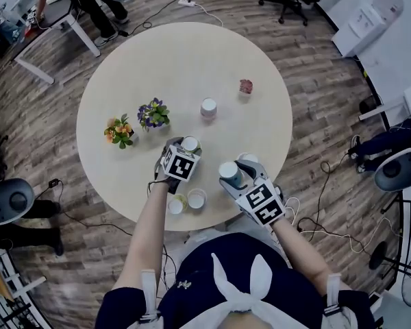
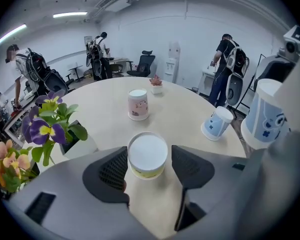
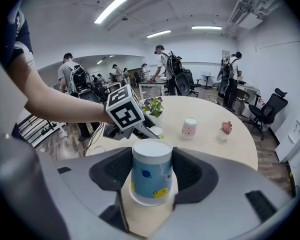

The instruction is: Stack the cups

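A blue-patterned paper cup [image 3: 151, 176] stands upside down between the pads of my right gripper [image 3: 151, 173], which press on both its sides. In the head view that cup [image 1: 230, 173] is at the table's near right. My left gripper [image 2: 150, 156] stands round an upside-down white cup with a yellow band [image 2: 147, 156] that rests on the table. Its left pad is at the cup and a thin gap shows on the right. A second blue cup [image 1: 249, 159] stands just beyond my right gripper. A pink cup [image 1: 209, 108] stands mid-table.
The round pale table [image 1: 157, 53] holds two flower pots [image 1: 153, 114] [image 1: 119, 132] at the left and a small pink plant pot [image 1: 245, 86] at the far right. Two more cups [image 1: 176, 205] [image 1: 196, 198] stand near the front edge. People and office chairs are around the room.
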Demonstrator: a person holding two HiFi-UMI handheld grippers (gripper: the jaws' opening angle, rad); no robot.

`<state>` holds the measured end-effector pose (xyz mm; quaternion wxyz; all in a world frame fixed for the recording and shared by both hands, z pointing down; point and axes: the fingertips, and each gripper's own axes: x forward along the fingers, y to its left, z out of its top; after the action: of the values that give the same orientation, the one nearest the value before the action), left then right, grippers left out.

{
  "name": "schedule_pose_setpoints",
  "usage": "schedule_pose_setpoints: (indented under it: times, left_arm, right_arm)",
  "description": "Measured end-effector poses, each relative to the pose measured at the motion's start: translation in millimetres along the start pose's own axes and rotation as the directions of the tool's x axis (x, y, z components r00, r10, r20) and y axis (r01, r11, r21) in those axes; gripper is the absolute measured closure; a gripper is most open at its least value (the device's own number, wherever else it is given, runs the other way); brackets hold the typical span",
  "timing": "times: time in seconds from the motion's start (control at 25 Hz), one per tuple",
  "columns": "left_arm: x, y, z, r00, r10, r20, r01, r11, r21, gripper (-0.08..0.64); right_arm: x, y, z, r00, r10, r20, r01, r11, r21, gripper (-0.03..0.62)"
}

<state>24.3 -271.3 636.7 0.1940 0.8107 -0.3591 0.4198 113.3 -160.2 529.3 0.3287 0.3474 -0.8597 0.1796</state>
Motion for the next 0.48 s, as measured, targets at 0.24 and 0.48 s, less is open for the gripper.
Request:
schedule_pose_setpoints:
  times: [0.24,0.48]
  left_arm:
    - [-6.5,6.1,-4.3,0.999,0.024,0.028,-0.024,0.999,-0.022,0.304]
    - [-34.0,23.2,-7.7,0.994,0.057,0.09,-0.046,0.991,-0.126,0.304]
  right_arm:
    - [6.9,5.5,-0.6,1.0,0.021,-0.013,-0.021,1.0,-0.007,0.334]
    - [12.7,12.8,6.0,0.999,0.03,-0.009,-0.031,0.999,-0.029,0.334]
